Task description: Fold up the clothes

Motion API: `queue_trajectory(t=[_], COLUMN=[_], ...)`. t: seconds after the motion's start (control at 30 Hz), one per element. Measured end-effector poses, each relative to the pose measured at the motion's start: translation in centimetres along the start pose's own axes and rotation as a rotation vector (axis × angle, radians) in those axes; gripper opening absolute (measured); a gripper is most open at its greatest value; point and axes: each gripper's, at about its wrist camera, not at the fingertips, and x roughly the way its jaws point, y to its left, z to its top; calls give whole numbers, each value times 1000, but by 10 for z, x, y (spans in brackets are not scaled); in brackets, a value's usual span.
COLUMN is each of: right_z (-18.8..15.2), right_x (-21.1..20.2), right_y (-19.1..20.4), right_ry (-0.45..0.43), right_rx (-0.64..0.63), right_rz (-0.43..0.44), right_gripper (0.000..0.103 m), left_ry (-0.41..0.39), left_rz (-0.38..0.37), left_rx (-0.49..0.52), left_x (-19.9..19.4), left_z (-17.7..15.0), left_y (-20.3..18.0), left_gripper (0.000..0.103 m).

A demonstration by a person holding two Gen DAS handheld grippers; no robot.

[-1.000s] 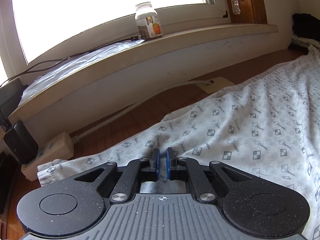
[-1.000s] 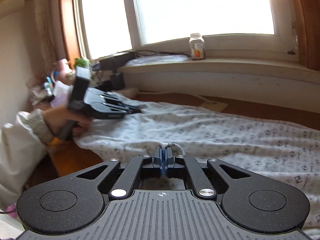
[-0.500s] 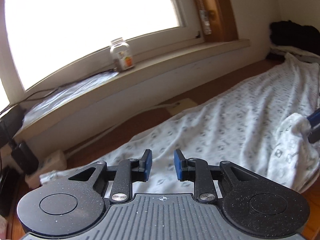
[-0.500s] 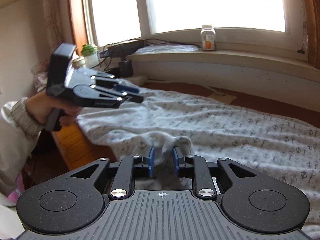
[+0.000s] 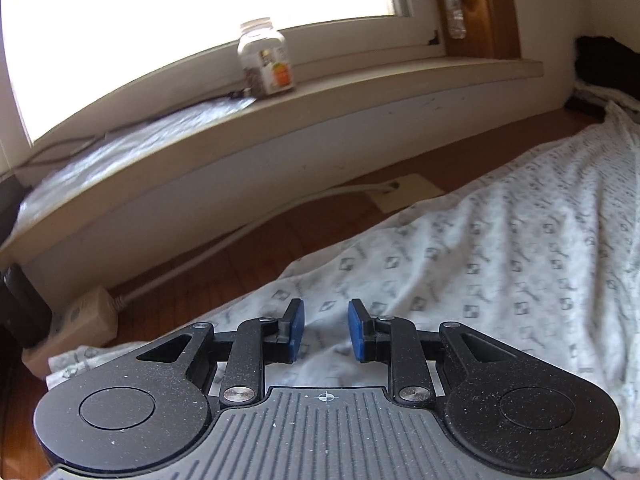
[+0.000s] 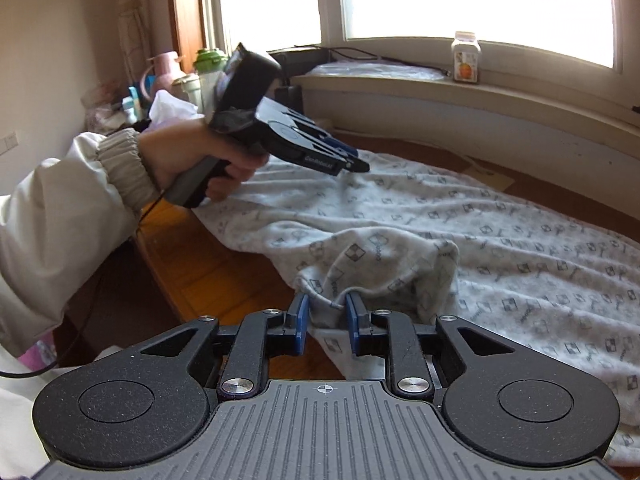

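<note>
Patterned white garment (image 6: pixel 500 240) spread flat on a wooden tabletop (image 5: pixel 192 280) below a windowsill. Left gripper (image 5: pixel 325 330), jaws apart, hovers over its near edge. Right gripper (image 6: pixel 326 322), jaws apart, straddles a bunched corner fold without clamping it.

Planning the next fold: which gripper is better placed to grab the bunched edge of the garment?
Right, I'd judge. The right gripper is open with the bunched edge lying between its fingers. The left gripper, also open, hangs above flat cloth further along the garment.
</note>
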Motion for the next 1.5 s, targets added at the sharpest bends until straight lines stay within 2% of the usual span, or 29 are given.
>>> queue_trajectory(t=[0.03, 0.07, 0.17, 0.27, 0.37, 0.53, 0.6, 0.63, 0.7, 0.93, 1.17, 1.33, 1.5], right_z=[1, 2, 6, 4, -4, -4, -3, -3, -3, 31, 6, 6, 9], right_x=[0, -1, -5, -5, -2, 2, 4, 5, 6, -53, -37, -45, -56], right_y=[3, 6, 15, 13, 6, 12, 15, 16, 19, 48, 61, 60, 51], right_ry=[-10, -13, -21, -3, 21, 31, 35, 37, 41, -53, 69, 72, 53], right_rx=[-11, -16, -33, -48, -31, -68, -84, -91, -106, -134, -142, -154, -145], right_rz=[12, 24, 48, 16, -18, -24, -26, -27, -29, 62, 114, 117, 108], right_gripper=[7, 6, 6, 8, 17, 17, 14, 8, 6, 4, 4, 5, 8], left_ry=[4, 5, 1, 0, -1, -2, -1, -1, -1, 3, 5, 6, 17], left_rz=[-12, -21, -41, -36, -27, -7, -6, -5, -2, -8, -1, -1, -22], left_rx=[-10, -20, -48, -41, -30, -5, -5, -3, 3, -4, 4, 2, -44], left_x=[2, 3, 2, 2, 3, 2, 2, 2, 2, 2, 2, 2, -2], left_z=[-1, -2, -4, -3, -3, -3, -3, -3, -3, -2, -2, -2, -4], left_y=[4, 6, 12, 10, 8, 3, 3, 3, 3, 4, 4, 4, 14], left_gripper=[27, 27, 27, 27, 27, 27, 27, 27, 27, 27, 28, 29, 31])
